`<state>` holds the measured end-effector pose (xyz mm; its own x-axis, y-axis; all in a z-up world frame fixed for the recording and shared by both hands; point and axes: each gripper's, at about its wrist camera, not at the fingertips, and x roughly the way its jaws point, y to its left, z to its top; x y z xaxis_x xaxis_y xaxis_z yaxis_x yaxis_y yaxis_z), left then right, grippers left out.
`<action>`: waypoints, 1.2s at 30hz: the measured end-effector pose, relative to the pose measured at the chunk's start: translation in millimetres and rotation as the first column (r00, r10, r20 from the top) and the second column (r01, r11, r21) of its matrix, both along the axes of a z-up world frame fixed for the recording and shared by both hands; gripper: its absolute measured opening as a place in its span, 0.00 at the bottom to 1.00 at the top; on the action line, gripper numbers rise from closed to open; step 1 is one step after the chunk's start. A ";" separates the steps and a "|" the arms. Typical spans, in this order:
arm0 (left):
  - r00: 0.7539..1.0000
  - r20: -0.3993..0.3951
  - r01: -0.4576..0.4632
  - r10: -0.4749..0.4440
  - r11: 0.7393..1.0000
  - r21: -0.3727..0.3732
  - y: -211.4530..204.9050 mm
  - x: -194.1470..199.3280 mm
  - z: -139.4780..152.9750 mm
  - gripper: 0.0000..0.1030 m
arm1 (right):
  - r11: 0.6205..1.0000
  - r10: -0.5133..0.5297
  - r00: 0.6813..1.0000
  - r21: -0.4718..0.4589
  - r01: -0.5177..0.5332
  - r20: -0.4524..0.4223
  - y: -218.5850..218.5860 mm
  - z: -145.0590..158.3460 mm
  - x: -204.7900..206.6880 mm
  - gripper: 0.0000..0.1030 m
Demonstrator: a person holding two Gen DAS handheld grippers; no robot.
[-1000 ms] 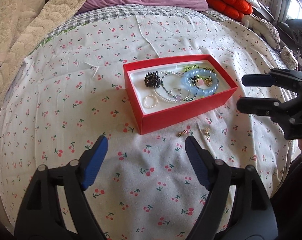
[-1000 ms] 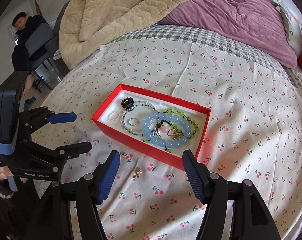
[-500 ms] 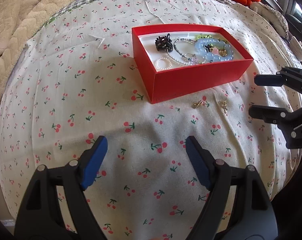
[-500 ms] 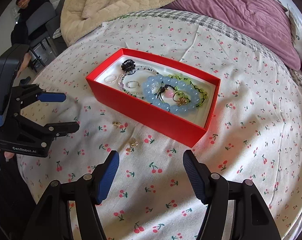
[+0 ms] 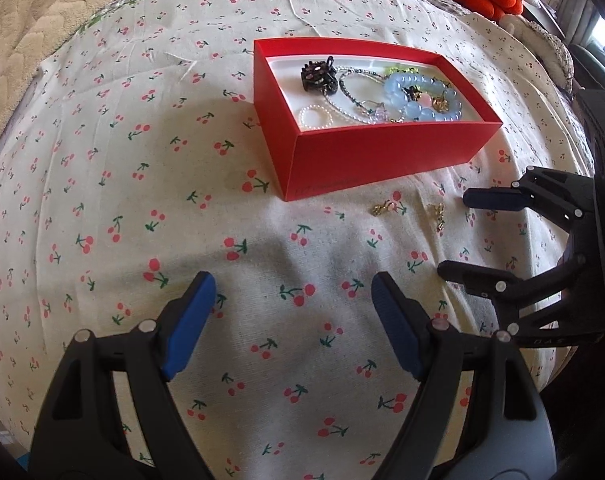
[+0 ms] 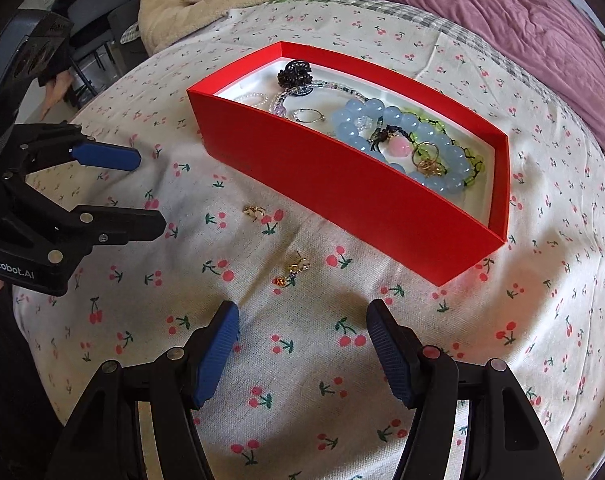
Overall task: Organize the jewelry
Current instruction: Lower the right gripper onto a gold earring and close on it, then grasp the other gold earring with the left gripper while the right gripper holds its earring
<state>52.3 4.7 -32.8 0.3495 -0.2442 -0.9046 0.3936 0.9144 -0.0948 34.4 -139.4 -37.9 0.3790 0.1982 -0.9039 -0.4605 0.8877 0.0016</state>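
I had the red box [image 6: 354, 184] as my landmark on the cherry-print sheet [image 5: 150, 184]. Inside it lay a black hair claw [image 5: 319, 76] at its far left end, a small pearl ring [image 5: 316, 116] toward the near wall, a blue bead bracelet [image 6: 382, 136] with a green bracelet [image 6: 472, 164] beside it, and a gold ring [image 6: 427, 158] resting on the blue beads. Two gold earrings sat on the sheet just in front of the box's near wall: one earring [image 6: 255, 212] closer to the box, the other earring [image 6: 296, 270] further from it. My left gripper [image 5: 292, 316] was spread with nothing between its pads, in front of the box. My right gripper [image 6: 302, 340] was likewise spread and empty, just short of the further earring.
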 end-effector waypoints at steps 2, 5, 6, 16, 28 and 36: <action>1.000 0.003 0.005 -0.005 1.000 0.002 -1.4 0.4 -0.1 0.78 | 1.000 0.001 1.000 0.005 -0.001 0.006 2.1 -0.6 2.4 0.65; 1.000 0.007 0.010 -0.010 1.000 0.002 -2.2 1.2 -0.3 0.78 | 1.000 0.004 1.000 0.011 -0.004 0.010 4.7 -2.6 6.7 0.59; 1.000 0.009 0.012 -0.012 1.000 0.003 -2.5 1.3 -0.2 0.78 | 1.000 0.010 1.000 0.012 -0.011 0.009 6.1 -3.5 7.9 0.57; 0.999 0.020 0.044 -0.044 0.999 -0.019 -6.1 1.0 2.0 0.76 | 0.999 0.027 1.000 0.031 -0.027 0.015 9.7 -5.2 16.1 0.29; 0.996 0.037 0.076 -0.076 0.997 -0.025 -16.8 3.3 3.9 0.69 | 0.999 0.032 0.999 0.033 -0.033 0.028 6.9 -4.2 20.8 0.10; 0.993 0.019 0.118 -0.117 0.991 -0.061 -35.7 7.1 -0.3 0.53 | 0.999 -0.012 0.999 0.047 0.010 0.035 -9.3 3.8 17.9 0.10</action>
